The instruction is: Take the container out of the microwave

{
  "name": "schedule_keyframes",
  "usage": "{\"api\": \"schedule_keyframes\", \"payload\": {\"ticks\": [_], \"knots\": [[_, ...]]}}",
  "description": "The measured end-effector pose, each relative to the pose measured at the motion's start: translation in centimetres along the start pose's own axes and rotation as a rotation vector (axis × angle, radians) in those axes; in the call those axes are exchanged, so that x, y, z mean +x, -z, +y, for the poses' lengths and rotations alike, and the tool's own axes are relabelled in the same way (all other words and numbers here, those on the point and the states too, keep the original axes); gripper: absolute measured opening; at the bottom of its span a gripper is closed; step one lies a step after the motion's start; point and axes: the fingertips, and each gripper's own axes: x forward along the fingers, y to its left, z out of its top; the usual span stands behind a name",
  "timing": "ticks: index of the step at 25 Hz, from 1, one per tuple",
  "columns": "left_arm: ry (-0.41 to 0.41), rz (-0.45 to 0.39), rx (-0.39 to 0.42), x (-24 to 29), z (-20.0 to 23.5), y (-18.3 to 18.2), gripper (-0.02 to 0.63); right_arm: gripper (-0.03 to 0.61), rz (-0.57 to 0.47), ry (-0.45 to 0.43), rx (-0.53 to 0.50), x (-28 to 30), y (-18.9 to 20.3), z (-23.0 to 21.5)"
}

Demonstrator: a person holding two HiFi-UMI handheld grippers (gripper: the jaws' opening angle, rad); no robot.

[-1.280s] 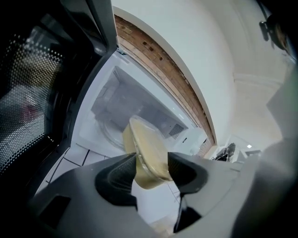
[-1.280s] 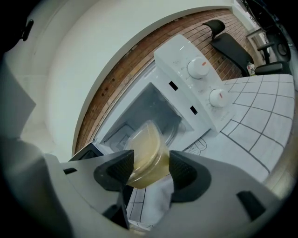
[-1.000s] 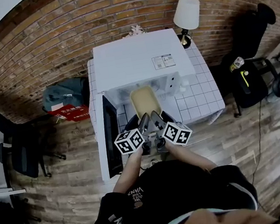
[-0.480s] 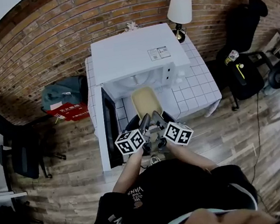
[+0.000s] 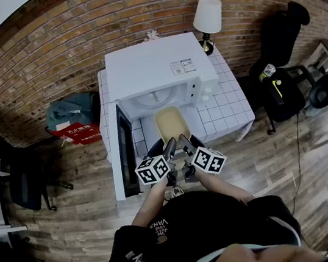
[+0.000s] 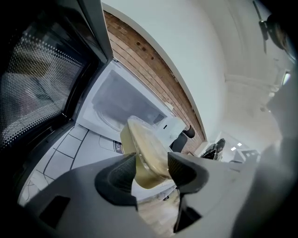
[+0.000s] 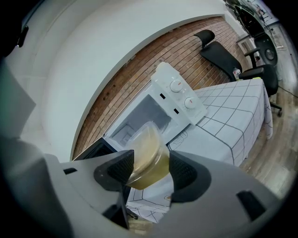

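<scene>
Left hand-held gripper (image 6: 151,169) and right hand-held gripper (image 7: 146,169) each clamp the container (image 5: 171,123) by its near end, just outside the microwave (image 5: 154,67) mouth. Risk: uneven pull between them could twist it, spilling its yellowish contents or loosening either grip

A: Entry 1?
B: 1 table (image 5: 232,109), white cloth with a dark grid, set against the brick wall (image 5: 42,60).
A: Standing on it?
B: 1 lamp (image 5: 207,17), white shade, at the back right corner.
A: Floor items, left?
B: Wooden plank floor (image 5: 75,234). 1 teal bag (image 5: 69,110) near the table, 1 red printed packet (image 5: 76,132) just beside it, print too small to read. Further left, 1 black office chair (image 5: 21,181).
A: Right?
B: 2 black chairs: 1 by the wall (image 5: 283,25), 1 nearer (image 5: 279,100) showing a yellow-green mark.
</scene>
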Motion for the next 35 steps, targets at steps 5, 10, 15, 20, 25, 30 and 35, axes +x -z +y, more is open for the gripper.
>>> {"api": "schedule_keyframes", "payload": {"ticks": [5, 10, 15, 20, 25, 30, 35], "knots": [[0.006, 0.0, 0.0, 0.0, -1.4, 0.5, 0.219, 0.233, 0.0, -0.003, -0.002, -1.2, -0.7, -0.4], [0.004, -0.002, 0.002, -0.3, -2.7, 1.2, 0.219, 0.233, 0.008, -0.007, -0.01, -2.7, -1.1, -0.7], [0.001, -0.006, 0.006, -0.7, -3.9, 2.0, 0.219, 0.233, 0.01, -0.017, -0.012, -4.0, -1.1, -1.2], [-0.01, -0.01, 0.008, -1.3, -4.6, 2.9, 0.219, 0.233, 0.022, -0.03, -0.016, -5.1, -0.9, -1.3], [-0.021, -0.019, 0.005, -1.7, -5.4, 3.6, 0.219, 0.233, 0.034, -0.046, -0.026, -6.0, -0.8, -1.5], [-0.034, -0.028, 0.001, -2.3, -6.1, 4.4, 0.219, 0.232, 0.045, -0.056, -0.04, -7.1, -0.7, -1.7], [-0.047, -0.038, -0.004, -3.0, -6.8, 5.4, 0.219, 0.232, 0.06, -0.071, -0.053, -8.2, -0.3, -2.0]]}}
